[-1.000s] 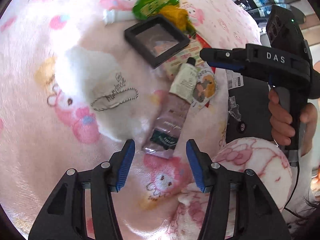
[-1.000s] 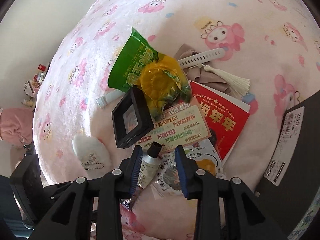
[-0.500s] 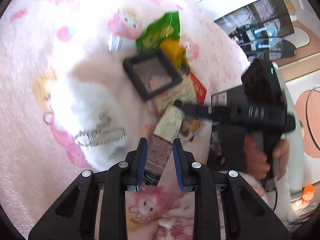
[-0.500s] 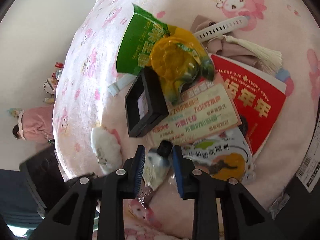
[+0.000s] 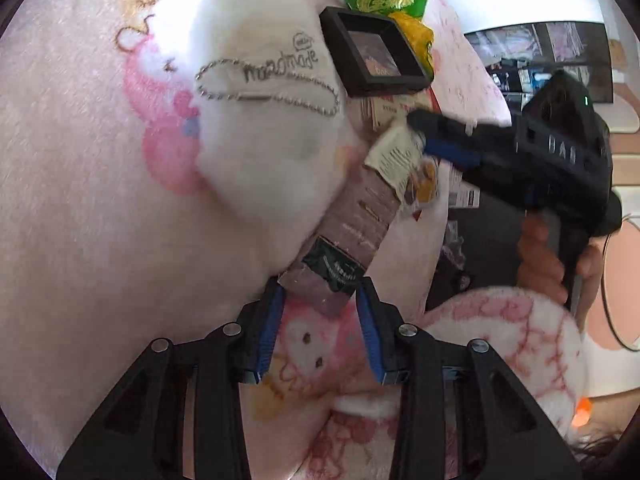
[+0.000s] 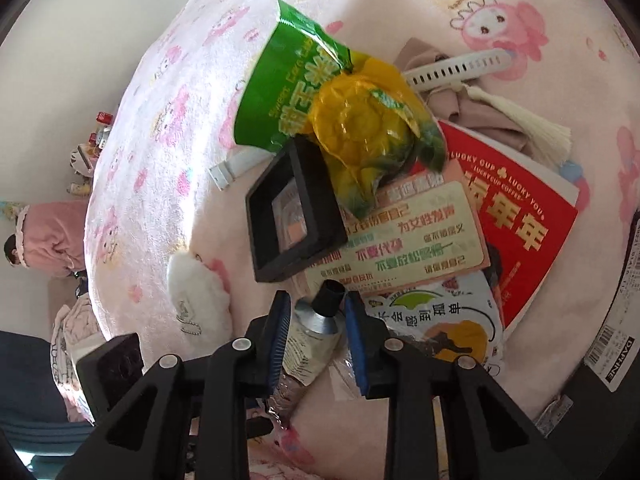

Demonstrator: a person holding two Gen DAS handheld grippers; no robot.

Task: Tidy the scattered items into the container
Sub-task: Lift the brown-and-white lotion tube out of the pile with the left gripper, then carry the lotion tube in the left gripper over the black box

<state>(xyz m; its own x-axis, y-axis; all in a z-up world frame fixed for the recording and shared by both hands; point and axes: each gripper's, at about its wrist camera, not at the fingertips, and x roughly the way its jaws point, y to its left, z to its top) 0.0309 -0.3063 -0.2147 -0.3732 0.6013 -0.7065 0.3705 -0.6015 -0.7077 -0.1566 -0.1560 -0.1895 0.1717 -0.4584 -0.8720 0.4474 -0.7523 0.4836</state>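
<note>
Scattered items lie on a pink cartoon-print blanket. My left gripper [image 5: 320, 300] is closed around the end of a long brownish sachet [image 5: 352, 232] that lies beside a white fluffy pouch [image 5: 260, 120]. My right gripper [image 6: 314, 312] is closed around a cream tube with a black cap [image 6: 316, 328]; in the left wrist view the tube [image 5: 396, 156] sits at its blue fingertips [image 5: 448, 152]. A black square box [image 6: 292, 216], a green and yellow snack bag [image 6: 340, 116], printed cards [image 6: 412, 236] and a red booklet [image 6: 520, 216] lie beyond.
A dark box with a barcode label [image 6: 612, 340] sits at the blanket's right edge. A white strap [image 6: 460, 68], a tassel [image 6: 528, 120] and a brown cloth [image 6: 472, 112] lie behind the booklet. A pink-patterned sleeve [image 5: 500, 340] is at lower right.
Both grippers have moved forward and closed: the left one from wide open to the sachet's end, the right one onto the cream tube.
</note>
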